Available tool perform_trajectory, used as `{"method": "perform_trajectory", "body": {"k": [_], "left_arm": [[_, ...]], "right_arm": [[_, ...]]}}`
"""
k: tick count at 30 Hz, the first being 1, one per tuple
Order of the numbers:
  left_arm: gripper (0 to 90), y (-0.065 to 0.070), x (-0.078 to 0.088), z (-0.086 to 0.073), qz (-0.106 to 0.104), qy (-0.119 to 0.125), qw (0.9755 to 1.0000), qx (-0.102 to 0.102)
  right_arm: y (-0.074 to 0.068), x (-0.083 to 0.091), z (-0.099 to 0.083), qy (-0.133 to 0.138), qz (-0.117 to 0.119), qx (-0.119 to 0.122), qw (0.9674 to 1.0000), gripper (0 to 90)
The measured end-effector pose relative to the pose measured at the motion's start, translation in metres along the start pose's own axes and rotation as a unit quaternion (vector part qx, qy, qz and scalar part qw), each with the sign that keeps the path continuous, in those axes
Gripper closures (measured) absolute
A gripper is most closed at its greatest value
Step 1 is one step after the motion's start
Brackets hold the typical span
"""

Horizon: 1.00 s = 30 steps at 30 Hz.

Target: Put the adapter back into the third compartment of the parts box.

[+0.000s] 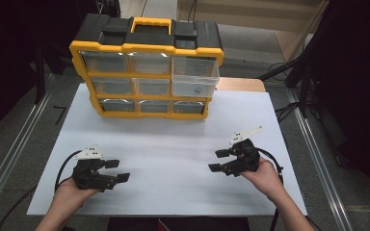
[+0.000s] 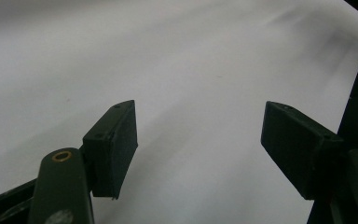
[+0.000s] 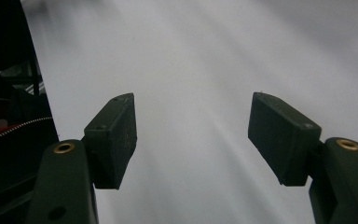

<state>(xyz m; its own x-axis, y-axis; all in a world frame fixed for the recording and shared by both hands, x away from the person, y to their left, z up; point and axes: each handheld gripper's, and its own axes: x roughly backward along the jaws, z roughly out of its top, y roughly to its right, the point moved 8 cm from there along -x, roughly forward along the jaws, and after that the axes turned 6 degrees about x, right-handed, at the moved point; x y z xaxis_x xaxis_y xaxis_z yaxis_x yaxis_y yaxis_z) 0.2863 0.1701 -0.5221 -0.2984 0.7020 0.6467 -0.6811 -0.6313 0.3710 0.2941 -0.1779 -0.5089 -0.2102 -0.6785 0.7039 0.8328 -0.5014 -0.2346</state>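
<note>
From the high view, I see the yellow and black plastic drawer box (image 1: pixel 147 72) at the far side of the white table (image 1: pixel 173 163), 1 clear drawer (image 1: pixel 195 79) sticking out. It could snag a reach.

Left gripper (image 2: pixel 198 140) fingers: wide, empty.

Right gripper (image 3: pixel 193 137) fingers: wide, empty.
</note>
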Motion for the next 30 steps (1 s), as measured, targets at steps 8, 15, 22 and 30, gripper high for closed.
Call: {"method": "perform_trajectory", "body": {"k": [8, 15, 22, 30], "left_arm": [[28.6, 0.001, -0.001, 0.0, -0.001, 0.0, 1.0, -0.002], [28.6, 0.002, -0.001, 0.0, -0.002, -0.003, 1.0, -0.004], [28.6, 0.003, -0.002, -0.001, -0.004, -0.003, 1.0, -0.005], [27.1, 0.003, -0.004, -0.002, -0.005, -0.011, 0.9999, -0.007]], "right_arm": [[-0.002, -0.003, -0.02, -0.003, -0.008, -0.022, 0.9997, 30.7], [-0.003, 0.0, -0.035, 0.007, -0.015, -0.038, 0.9991, 29.9], [-0.001, 0.005, -0.05, 0.023, -0.034, -0.035, 0.9985, 29.5], [0.003, 0.009, -0.064, 0.02, -0.051, -0.044, 0.9975, 29.1]]}}
